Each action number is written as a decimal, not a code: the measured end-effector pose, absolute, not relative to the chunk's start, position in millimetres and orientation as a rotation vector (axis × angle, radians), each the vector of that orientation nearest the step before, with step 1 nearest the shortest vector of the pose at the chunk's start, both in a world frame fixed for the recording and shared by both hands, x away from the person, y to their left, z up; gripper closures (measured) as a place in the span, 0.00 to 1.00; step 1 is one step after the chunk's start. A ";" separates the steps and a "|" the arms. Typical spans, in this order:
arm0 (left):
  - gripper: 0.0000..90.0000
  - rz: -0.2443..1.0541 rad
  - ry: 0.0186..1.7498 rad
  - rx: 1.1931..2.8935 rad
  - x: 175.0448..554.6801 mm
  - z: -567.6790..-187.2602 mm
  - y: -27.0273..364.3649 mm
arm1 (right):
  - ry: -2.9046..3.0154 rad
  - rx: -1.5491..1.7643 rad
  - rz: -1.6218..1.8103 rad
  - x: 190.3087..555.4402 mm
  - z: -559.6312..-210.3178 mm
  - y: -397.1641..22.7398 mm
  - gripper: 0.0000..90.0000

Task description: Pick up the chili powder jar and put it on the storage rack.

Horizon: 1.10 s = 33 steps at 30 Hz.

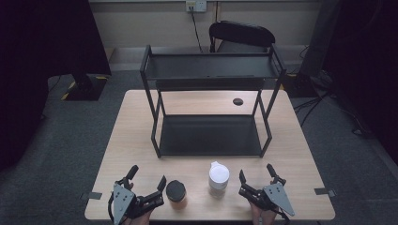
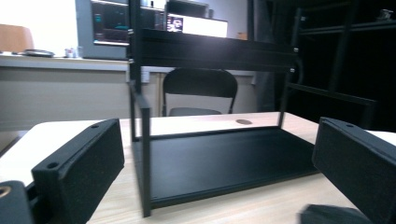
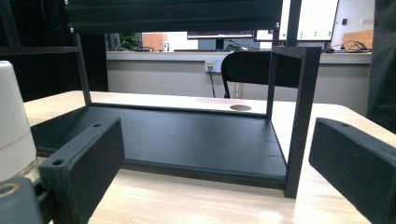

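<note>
Two tiers made up the black rack (image 1: 211, 136), which stood mid-table (image 1: 300, 159) with both shelves bare; it was the biggest thing there. Near its front edge stood two jars: a white-capped jar (image 1: 218, 178) to the right and a shorter black-lidded jar (image 1: 176, 193) to the left. Smallest were the tools. The left gripper (image 1: 148, 180) sat at the near edge just left of the dark jar, jaws spread wide and empty. The right gripper (image 1: 257, 174) sat just right of the white jar, likewise wide open and holding nothing. In the right gripper view the white jar (image 3: 14, 126) rose just beside the left jaw. The likely step was a grasp on each jar; it would go best with the jaws squared either side of the body, below the lid, closing gently so neither tipped.
</note>
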<state>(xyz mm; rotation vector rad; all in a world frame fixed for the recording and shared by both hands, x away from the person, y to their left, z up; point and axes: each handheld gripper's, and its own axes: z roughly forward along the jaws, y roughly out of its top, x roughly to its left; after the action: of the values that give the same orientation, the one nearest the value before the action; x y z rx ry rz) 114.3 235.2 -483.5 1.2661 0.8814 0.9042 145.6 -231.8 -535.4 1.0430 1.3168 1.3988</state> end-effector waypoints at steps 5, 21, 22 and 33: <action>0.04 0.872 0.839 1.285 111.3 -486.3 232.2 | 1.321 1.040 1.402 145.8 -535.5 -232.6 0.03; 0.13 0.772 0.768 1.394 110.6 -504.0 221.4 | 1.321 1.040 1.403 145.8 -535.4 -232.7 0.03; 0.14 0.769 0.770 1.396 110.7 -505.1 220.6 | 1.321 1.040 1.403 145.8 -535.4 -232.7 0.03; 0.24 0.748 0.773 1.442 114.6 -511.2 217.2 | 1.321 1.039 1.403 145.8 -535.5 -232.8 0.03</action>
<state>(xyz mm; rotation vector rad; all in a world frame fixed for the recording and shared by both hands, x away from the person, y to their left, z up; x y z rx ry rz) 114.6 217.2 -511.2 1.4424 0.7728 0.7479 145.8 -232.8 -535.5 1.0393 1.3214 1.4032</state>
